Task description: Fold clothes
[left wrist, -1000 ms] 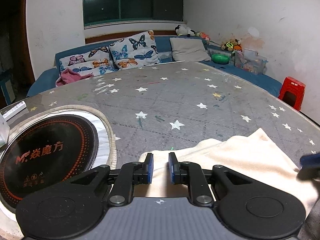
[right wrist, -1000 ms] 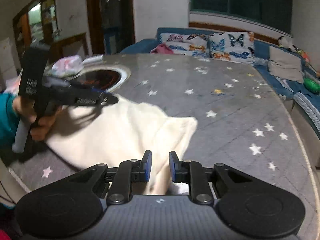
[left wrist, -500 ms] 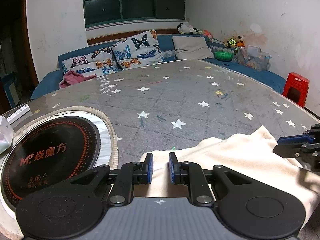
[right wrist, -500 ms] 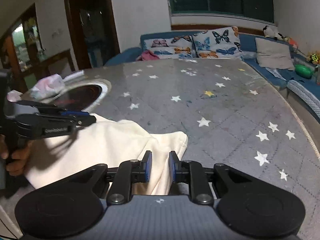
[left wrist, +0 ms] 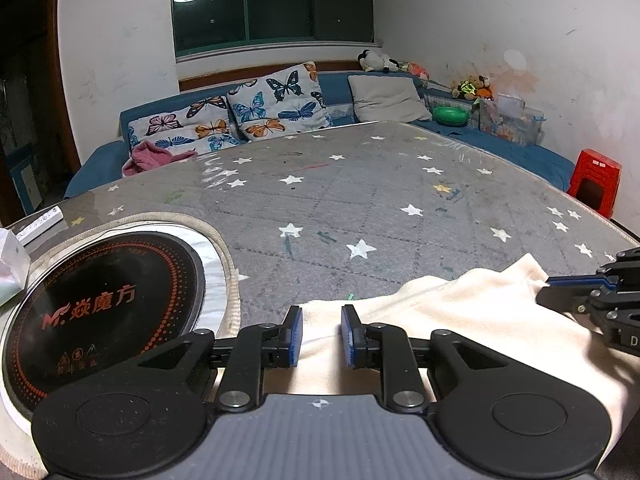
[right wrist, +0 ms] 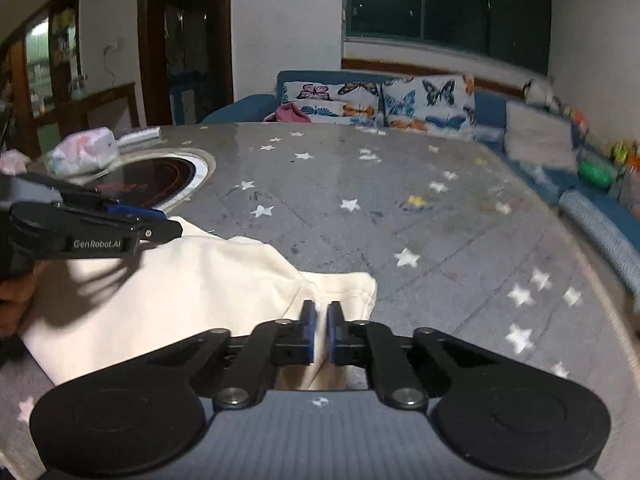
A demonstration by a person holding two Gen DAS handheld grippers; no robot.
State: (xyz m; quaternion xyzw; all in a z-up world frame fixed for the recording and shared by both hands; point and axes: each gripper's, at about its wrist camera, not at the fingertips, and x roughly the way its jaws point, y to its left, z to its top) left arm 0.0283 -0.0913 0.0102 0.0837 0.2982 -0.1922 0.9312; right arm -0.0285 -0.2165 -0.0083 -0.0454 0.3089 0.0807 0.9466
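Observation:
A cream garment (left wrist: 460,312) lies crumpled on the near side of the grey star-patterned table (left wrist: 360,200). In the left wrist view my left gripper (left wrist: 321,334) stands open over the garment's left edge, with cloth showing between its blue pads. My right gripper (left wrist: 576,288) comes in from the right at the garment's far corner. In the right wrist view the right gripper (right wrist: 321,332) is shut on a fold of the cream garment (right wrist: 180,280) near its right corner. The left gripper (right wrist: 160,226) hovers over the cloth's far left edge, held by a hand.
A round black induction cooktop (left wrist: 100,304) is set into the table left of the garment. A soft tissue pack (right wrist: 84,156) sits beyond it. A blue sofa with butterfly pillows (left wrist: 276,104) runs behind the table. A red stool (left wrist: 596,184) stands at the right.
My right gripper has swung round toward the table's middle and narrowed its fingers onto the garment's fold. The left gripper's gap is unchanged; its view has shifted only slightly.

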